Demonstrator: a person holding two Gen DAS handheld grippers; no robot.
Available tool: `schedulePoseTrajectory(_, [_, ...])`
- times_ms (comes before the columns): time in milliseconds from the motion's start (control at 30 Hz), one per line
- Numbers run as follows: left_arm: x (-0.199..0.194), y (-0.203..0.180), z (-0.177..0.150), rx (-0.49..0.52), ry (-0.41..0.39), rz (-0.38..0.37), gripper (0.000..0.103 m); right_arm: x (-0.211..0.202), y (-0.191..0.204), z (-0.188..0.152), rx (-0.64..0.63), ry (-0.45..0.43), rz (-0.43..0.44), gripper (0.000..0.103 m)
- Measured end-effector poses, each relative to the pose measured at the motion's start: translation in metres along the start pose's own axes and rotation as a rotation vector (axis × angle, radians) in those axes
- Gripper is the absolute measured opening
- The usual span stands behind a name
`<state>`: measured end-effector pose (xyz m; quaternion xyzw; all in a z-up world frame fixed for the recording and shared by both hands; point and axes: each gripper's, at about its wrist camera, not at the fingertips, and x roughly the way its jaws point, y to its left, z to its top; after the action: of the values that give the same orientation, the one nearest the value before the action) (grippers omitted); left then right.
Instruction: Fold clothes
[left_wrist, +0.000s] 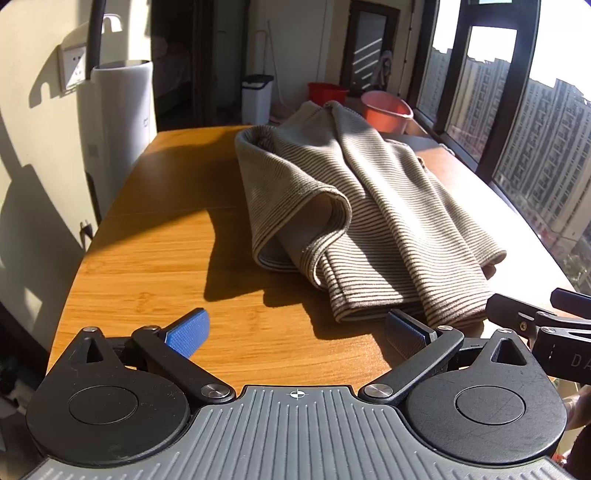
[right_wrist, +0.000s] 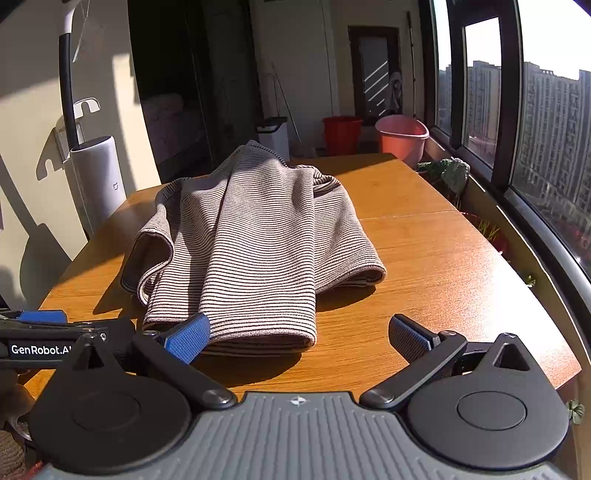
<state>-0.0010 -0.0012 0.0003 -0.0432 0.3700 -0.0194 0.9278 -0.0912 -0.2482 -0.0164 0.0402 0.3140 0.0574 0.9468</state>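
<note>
A beige garment with thin dark stripes (left_wrist: 362, 206) lies loosely bunched and partly folded on the wooden table (left_wrist: 155, 258). It also shows in the right wrist view (right_wrist: 251, 243). My left gripper (left_wrist: 295, 332) is open and empty, just short of the garment's near hem, left of it. My right gripper (right_wrist: 299, 336) is open and empty, its left pad (right_wrist: 186, 338) at the garment's near folded edge. The right gripper's body (left_wrist: 546, 332) shows at the right of the left wrist view, and the left gripper (right_wrist: 40, 332) at the left of the right wrist view.
A white cylindrical appliance (right_wrist: 98, 177) stands left of the table. A white bin (left_wrist: 257, 98), a red bucket (right_wrist: 341, 134) and a pink basin (right_wrist: 402, 138) stand beyond the far end. Windows (right_wrist: 546, 129) and plants (right_wrist: 452, 173) run along the right.
</note>
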Motion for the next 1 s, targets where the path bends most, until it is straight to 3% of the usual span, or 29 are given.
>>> schedulePoseTrajectory(233, [-0.005,-0.007,-0.003,0.037,-0.013,0.022,0.103,-0.002,-0.001,0.002,0.004,0.0,-0.002,0.103])
schedulePoseTrajectory(300, [0.005,0.003,0.004,0.012,0.017,0.003,0.103,0.001,0.001,0.001,0.006,0.0,-0.002,0.103])
schedulePoseTrajectory(1000, [0.0,0.005,-0.005,-0.002,0.002,0.041,0.103,0.012,-0.004,-0.005,0.031,0.045,0.047,0.103])
